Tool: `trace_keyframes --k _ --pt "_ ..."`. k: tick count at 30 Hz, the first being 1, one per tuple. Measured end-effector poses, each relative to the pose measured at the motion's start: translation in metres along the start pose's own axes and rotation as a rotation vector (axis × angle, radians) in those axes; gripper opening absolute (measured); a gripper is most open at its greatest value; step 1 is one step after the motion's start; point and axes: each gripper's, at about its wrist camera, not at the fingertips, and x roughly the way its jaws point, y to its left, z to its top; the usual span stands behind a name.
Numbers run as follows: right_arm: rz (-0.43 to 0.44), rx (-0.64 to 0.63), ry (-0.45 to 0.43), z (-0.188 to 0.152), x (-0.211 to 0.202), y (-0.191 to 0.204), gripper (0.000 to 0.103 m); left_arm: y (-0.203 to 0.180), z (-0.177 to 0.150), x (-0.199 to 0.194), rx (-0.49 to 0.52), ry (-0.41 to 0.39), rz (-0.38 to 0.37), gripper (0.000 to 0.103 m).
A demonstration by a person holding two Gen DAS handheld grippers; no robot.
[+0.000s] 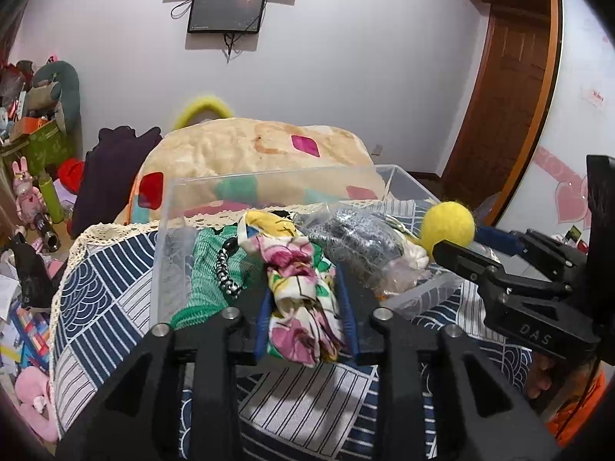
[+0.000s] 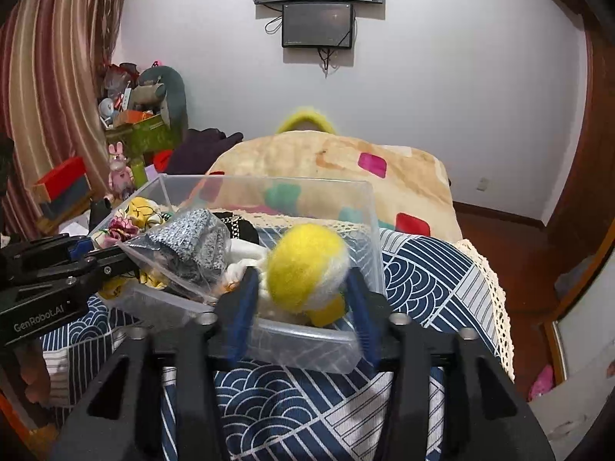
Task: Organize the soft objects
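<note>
A clear plastic bin (image 1: 169,230) (image 2: 369,223) stands on a blue-and-white patterned cloth. In it lie a green knit (image 1: 207,269), a beaded bracelet (image 1: 225,269) and a bagged grey knit (image 1: 353,242) (image 2: 196,242). My left gripper (image 1: 307,307) is shut on a floral cloth (image 1: 300,288) at the bin's near side; the cloth also shows in the right wrist view (image 2: 127,219). My right gripper (image 2: 303,292) (image 1: 453,253) is shut on a yellow felt ball (image 2: 303,265) (image 1: 447,226) over the bin's right end.
A beige patterned blanket (image 1: 246,150) (image 2: 330,169) is heaped behind the bin. Cluttered boxes and toys (image 1: 34,134) (image 2: 134,115) stand at the left. A wooden door (image 1: 507,88) is on the right. A pink plush (image 1: 34,395) lies on the floor at lower left.
</note>
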Motion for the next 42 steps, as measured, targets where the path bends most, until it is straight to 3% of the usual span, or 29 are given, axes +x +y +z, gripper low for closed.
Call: trace_keyframes --k 1,5,12,21,25,27,35,42 --pt "-0.003 0.000 -0.008 0.000 -0.002 0.000 0.061 -0.001 -0.001 -0.002 0.005 -0.001 0.001 0.044" --pt "0.000 -0.004 -0.020 -0.001 -0.010 -0.001 0.064 -0.006 -0.004 -0.018 0.004 -0.022 -0.001 0.057" --pt "0.022 0.008 -0.062 0.003 -0.032 -0.002 0.064 -0.008 -0.004 -0.042 0.003 -0.052 -0.003 0.061" --pt "0.053 0.010 -0.173 0.012 -0.077 0.006 0.067 -0.009 -0.001 -0.090 0.013 -0.157 0.029 0.068" --pt "0.058 0.007 -0.235 0.014 -0.096 0.012 0.079 -0.014 -0.003 -0.114 0.032 -0.209 0.038 0.074" --pt "0.051 0.001 -0.259 0.013 -0.105 0.016 0.080 -0.018 -0.006 -0.128 0.041 -0.245 0.049 0.075" --pt "0.071 0.006 -0.298 0.008 -0.122 0.024 0.083 -0.029 -0.020 -0.166 0.077 -0.341 0.065 0.085" --pt "0.089 0.021 -0.310 0.001 -0.126 0.025 0.083 -0.033 -0.028 -0.177 0.071 -0.368 0.059 0.092"
